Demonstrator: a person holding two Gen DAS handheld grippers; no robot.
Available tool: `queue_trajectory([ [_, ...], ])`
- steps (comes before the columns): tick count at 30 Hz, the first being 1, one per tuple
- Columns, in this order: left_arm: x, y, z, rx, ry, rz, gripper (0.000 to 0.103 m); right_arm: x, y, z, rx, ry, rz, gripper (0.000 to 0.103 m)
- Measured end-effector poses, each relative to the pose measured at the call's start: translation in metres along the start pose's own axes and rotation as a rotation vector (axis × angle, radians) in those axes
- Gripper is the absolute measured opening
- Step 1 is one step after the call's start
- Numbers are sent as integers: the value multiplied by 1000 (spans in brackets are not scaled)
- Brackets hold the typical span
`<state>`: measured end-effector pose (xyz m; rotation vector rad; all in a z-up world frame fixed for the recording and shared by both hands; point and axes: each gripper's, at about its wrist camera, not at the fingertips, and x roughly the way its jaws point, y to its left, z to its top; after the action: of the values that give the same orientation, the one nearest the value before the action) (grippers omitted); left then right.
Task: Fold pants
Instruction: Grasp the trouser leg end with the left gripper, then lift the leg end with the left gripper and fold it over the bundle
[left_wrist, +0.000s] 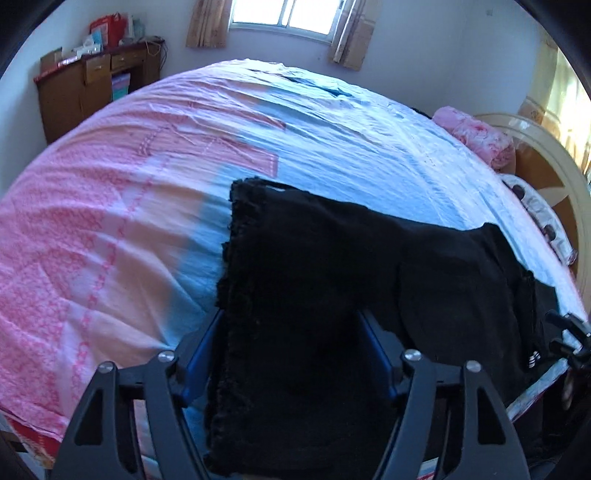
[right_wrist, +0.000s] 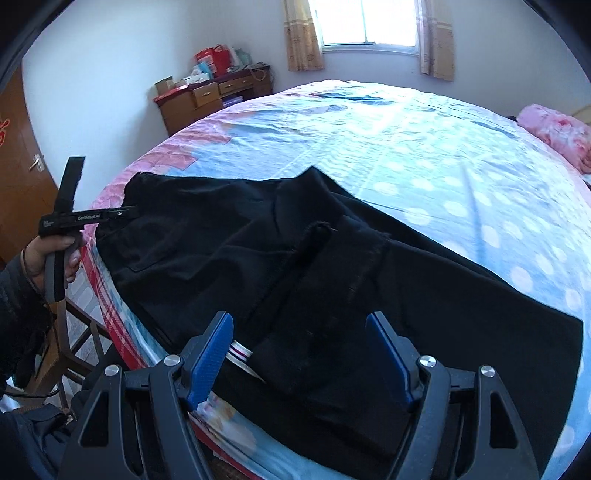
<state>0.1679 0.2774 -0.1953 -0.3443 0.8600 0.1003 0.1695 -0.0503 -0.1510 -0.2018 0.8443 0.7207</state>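
Note:
The black pants (right_wrist: 295, 258) lie across the near edge of the bed, partly folded over themselves. In the left wrist view the pants (left_wrist: 314, 295) drape between my left gripper's (left_wrist: 291, 354) blue fingers (left_wrist: 199, 354), which stand wide apart; whether they grip the cloth is hidden. My left gripper also shows in the right wrist view (right_wrist: 88, 216), held in a hand at the pants' left end. My right gripper (right_wrist: 299, 354) is open just above the pants at the bed's near edge, its blue fingers (right_wrist: 210, 358) apart and holding nothing.
The bed sheet (right_wrist: 424, 155) is pink and light blue with white dots. A pink pillow (right_wrist: 557, 133) lies at the right by the headboard (left_wrist: 546, 177). A wooden desk (right_wrist: 214, 96) with clutter stands by the far wall under a window (right_wrist: 365, 22). A door (right_wrist: 22, 166) is at the left.

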Motion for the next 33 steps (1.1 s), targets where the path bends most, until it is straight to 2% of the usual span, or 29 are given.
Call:
queue_trajectory([
  [3, 4, 5, 2, -5, 16, -42, 74, 9, 11, 2, -24, 10, 21, 76],
  [9, 10, 0, 8, 34, 47, -34, 76, 18, 21, 0, -35, 22, 49, 76],
  [10, 8, 1, 7, 28, 46, -39, 70, 18, 21, -1, -30, 19, 52, 76],
  [11, 7, 1, 8, 28, 42, -47, 55, 17, 20, -1, -24, 17, 54, 76],
  [13, 1, 1, 7, 12, 39, -105, 38, 15, 18, -2, -9, 7, 57, 76],
  [17, -13, -6, 6, 13, 4, -100, 22, 9, 13, -5, 22, -15, 61, 76],
  [22, -42, -16, 11, -37, -60, -146, 20, 1, 8, -8, 35, -34, 55, 76],
  [25, -54, -25, 16, -65, -79, -205, 19, 2, 2, -11, 47, -23, 44, 76],
  [29, -71, -46, 23, -54, -92, -265, 19, 11, -11, -15, 102, 30, 26, 76],
  [33, -91, -82, 33, -18, -110, -348, 18, 0, -24, -11, 151, -10, 21, 76],
])
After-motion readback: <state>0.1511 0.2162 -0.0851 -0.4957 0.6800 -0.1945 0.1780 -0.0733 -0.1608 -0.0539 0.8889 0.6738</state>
